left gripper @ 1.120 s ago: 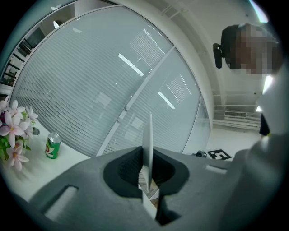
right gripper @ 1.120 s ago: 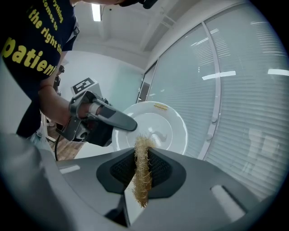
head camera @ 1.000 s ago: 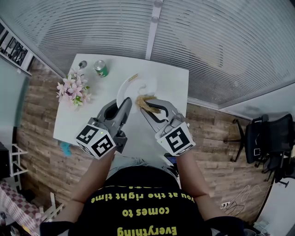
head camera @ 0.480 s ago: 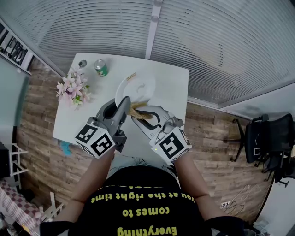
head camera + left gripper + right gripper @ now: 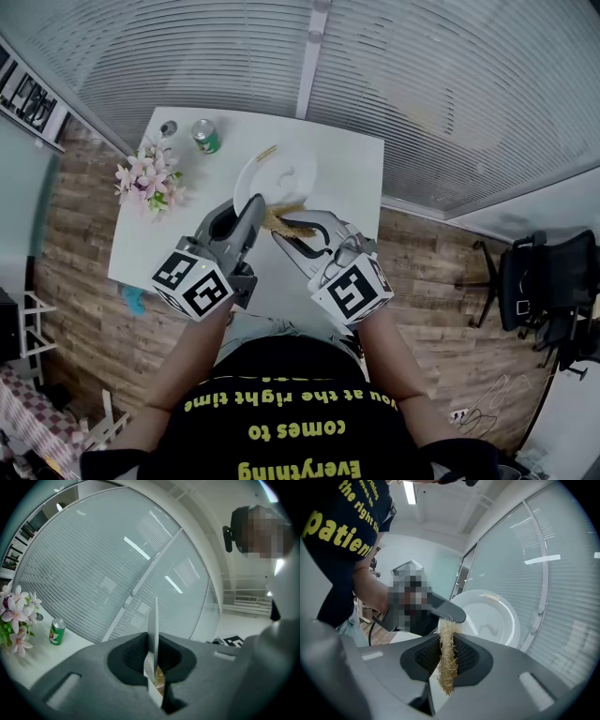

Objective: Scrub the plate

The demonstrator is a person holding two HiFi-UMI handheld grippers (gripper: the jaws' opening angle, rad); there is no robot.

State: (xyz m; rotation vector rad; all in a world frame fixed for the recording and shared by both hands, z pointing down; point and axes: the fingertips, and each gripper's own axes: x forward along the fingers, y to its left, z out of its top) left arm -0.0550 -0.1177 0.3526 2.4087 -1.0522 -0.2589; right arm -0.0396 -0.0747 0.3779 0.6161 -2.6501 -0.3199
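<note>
Change: my right gripper (image 5: pixel 292 228) has dragged the scrubber (image 5: pixel 448 656) from the middle of the plate (image 5: pixel 286 173) to its near rim. It now sits just beside my left gripper (image 5: pixel 251 214), and it has barely shifted in the last half second.
Right jaws: they are pinching the scrubber, with tan fibres poking out above and below the pads. The grip is unchanged.
Left jaws: they are pressed onto the plate's rim, which stands edge-on between the pads. That hand has not moved.
Plate: it is lifted off the white table (image 5: pixel 352 169) and tilted up, with its face turned toward the scrubber.
Residue: a tan streak (image 5: pixel 491 596) clings to the far rim, well apart from the scrubber.
Meaning: I judge this to be the end of one stroke. The near part of the face is covered and the far rim is still dirty, so the scrubbing is only partly done.
Next: I expect to have to push the stroke back up toward that streak.
Risk: so near the left jaws, the fibres could snag on them or lever the plate in its thin rim grip.
</note>
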